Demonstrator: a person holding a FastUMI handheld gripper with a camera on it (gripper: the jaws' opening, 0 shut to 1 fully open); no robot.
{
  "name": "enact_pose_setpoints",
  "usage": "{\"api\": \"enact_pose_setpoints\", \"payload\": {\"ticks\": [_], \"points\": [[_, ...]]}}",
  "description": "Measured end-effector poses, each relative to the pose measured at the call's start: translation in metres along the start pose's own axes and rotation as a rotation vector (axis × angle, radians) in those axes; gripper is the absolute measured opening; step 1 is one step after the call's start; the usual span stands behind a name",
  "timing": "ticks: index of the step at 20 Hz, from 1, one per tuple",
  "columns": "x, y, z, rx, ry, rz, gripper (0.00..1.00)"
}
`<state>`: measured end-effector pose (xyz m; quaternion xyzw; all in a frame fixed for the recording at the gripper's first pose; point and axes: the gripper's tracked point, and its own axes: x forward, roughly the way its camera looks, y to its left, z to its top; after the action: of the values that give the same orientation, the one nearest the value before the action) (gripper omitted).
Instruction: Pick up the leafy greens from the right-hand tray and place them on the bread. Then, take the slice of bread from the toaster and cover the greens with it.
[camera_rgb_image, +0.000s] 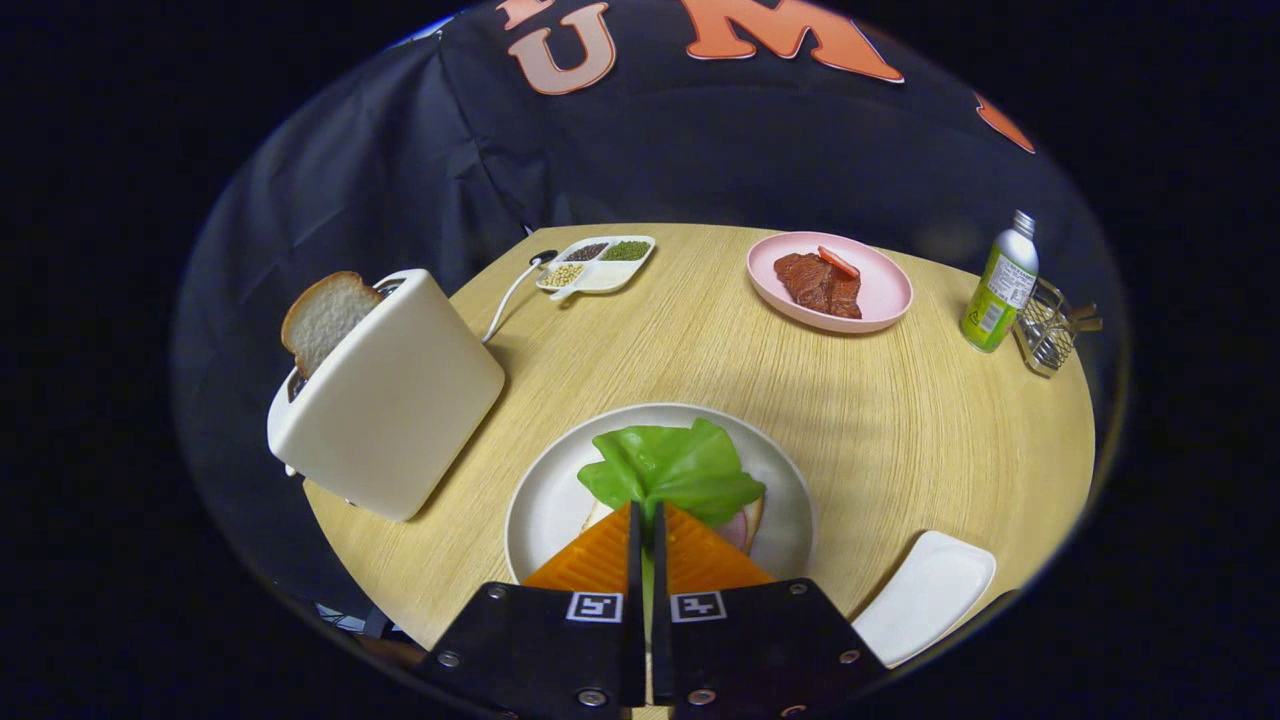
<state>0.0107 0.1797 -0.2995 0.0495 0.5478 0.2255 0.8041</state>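
My tool (645, 515) has its two orange fingers (590, 560) drawn almost together, clamped on the near edge of the leafy greens (672, 468), a thin strip of green showing in the slit between them. The greens hang over the round white plate (540, 500), just ahead of the fingers, with a bit of bread (753, 518) and something pink peeking out beneath them on the right. Just right of the plate lies the white tray (925, 595). To the left stands the cream toaster (390, 395) on the bench (900, 420), a slice of bread (322, 318) sticking up from its slot. Beyond, well apart, sit a divided dish of seeds (597, 264), a pink plate with meat (830, 282), a green bottle (1000, 285) and a wire holder (1050, 325).
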Motion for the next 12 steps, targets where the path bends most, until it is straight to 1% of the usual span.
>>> {"api": "enact_pose_setpoints", "payload": {"ticks": [2, 3, 5, 7, 8, 9, 12], "points": [[0.008, -0.003, -0.002, 0.008, 0.012, -0.006, 0.05], [0.011, -0.003, -0.001, 0.009, 0.012, -0.007, 0.13], [0.012, -0.008, 0.0, 0.005, 0.01, -0.024, 0.21], [0.01, -0.017, 0.003, -0.018, -0.001, -0.071, 0.3], [0.008, -0.015, 0.004, -0.025, -0.004, -0.079, 0.32], [0.004, -0.013, 0.007, -0.028, -0.01, -0.078, 0.38], [-0.011, -0.002, 0.022, -0.047, -0.052, -0.085, 0.5]]}}
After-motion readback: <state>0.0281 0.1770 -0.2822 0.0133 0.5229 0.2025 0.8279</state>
